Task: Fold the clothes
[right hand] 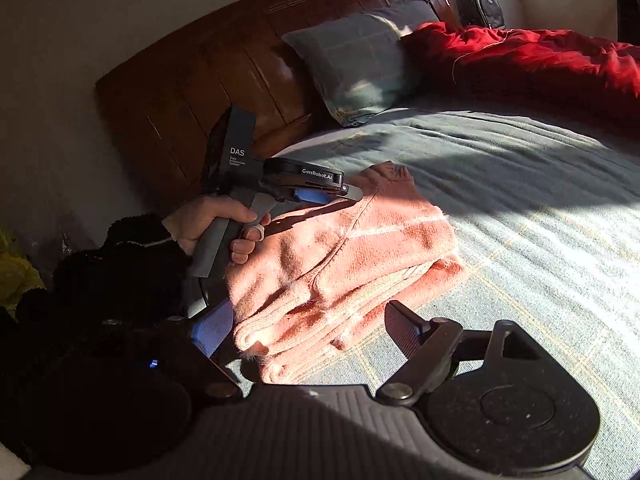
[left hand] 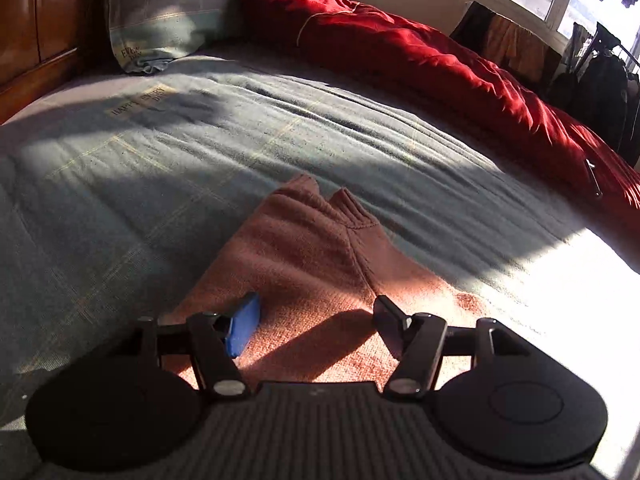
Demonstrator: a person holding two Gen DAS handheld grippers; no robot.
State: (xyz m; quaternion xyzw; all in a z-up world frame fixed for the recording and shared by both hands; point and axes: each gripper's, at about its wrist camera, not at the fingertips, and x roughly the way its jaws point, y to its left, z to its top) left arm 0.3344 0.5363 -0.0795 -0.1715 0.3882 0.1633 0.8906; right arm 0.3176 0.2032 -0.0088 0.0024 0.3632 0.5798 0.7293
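The bed (right hand: 520,184) carried my folded pink sweater (right hand: 344,264), lying near its edge, with the red quilt (right hand: 540,64) heaped far off at two o'clock and the pillow (right hand: 352,64) at twelve. The sweater sat just ahead of my right gripper (right hand: 308,328), at about eleven o'clock, and directly beneath my left gripper (left hand: 316,320). My left hand (right hand: 216,224) gripped its handle at nine o'clock, the tool tilted down over the collar end. Both my grippers stood spread, their pads pinching nothing; whether the left grazed the knit I could not tell.
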